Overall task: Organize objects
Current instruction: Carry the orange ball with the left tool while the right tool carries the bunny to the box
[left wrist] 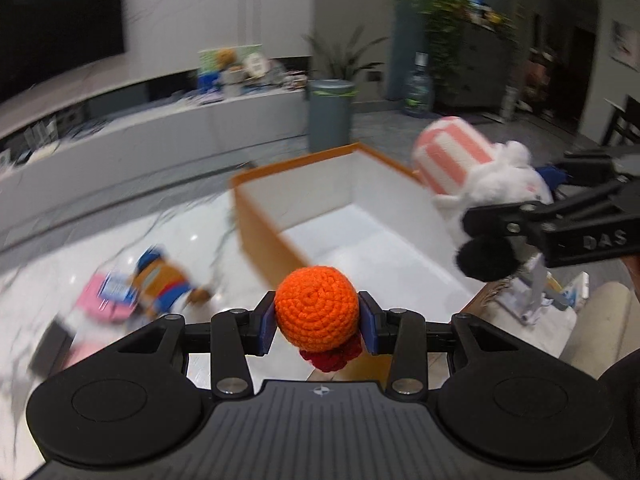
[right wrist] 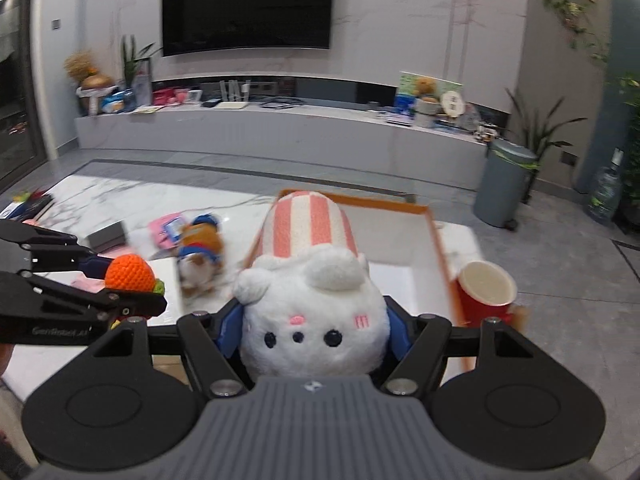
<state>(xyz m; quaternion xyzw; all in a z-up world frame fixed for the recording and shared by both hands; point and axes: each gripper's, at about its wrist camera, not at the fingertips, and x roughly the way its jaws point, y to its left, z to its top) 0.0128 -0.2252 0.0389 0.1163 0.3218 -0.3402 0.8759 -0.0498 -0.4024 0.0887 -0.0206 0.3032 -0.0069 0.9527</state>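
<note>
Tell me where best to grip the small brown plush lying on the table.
Likely across the brown plush's orange-clad middle, coming from above: it lies on its side on the marble table, the torso its widest, soft part. Blur hides finer detail.

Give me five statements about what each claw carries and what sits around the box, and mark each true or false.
1. The left claw grips an orange crochet toy. True.
2. The right claw is empty. False: it holds a white plush cat.
3. The orange-edged box is full of toys. False: its white interior shows bare.
4. A red paper cup stands beside the box. True.
5. The brown plush toy lies inside the box. False: it lies outside, on the marble surface.
</note>
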